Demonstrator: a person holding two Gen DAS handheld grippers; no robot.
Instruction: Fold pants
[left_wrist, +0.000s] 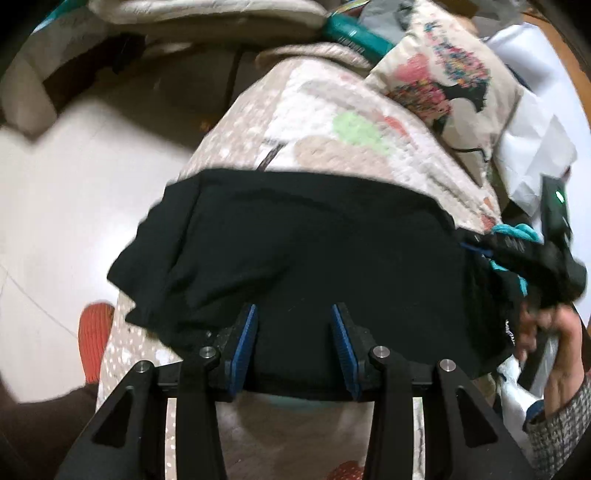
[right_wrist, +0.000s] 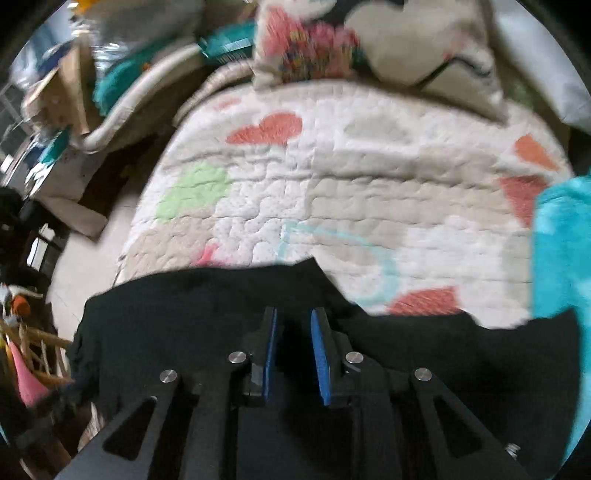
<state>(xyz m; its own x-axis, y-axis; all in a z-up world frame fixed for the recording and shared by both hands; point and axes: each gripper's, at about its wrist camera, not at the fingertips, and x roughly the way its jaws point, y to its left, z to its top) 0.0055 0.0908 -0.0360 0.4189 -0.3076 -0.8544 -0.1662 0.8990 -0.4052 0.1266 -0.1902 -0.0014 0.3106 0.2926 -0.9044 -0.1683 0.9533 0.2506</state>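
Black pants (left_wrist: 314, 251) lie in a folded bundle across the near end of a quilted bed cover (left_wrist: 332, 122). My left gripper (left_wrist: 295, 314) is open, its blue pads apart over the near edge of the pants, holding nothing. In the right wrist view the pants (right_wrist: 177, 317) fill the lower part of the frame. My right gripper (right_wrist: 293, 317) is open with a narrower gap, right over the black cloth. The right gripper's body also shows at the right edge of the left wrist view (left_wrist: 532, 254), at the pants' right end.
A printed pillow (left_wrist: 443, 74) lies at the far end of the bed. The pale floor (left_wrist: 74, 221) is to the left, with an orange slipper (left_wrist: 96, 332) by the bed edge. A turquoise fleece (right_wrist: 561, 251) lies at the right. Clutter is piled at the far left (right_wrist: 55, 92).
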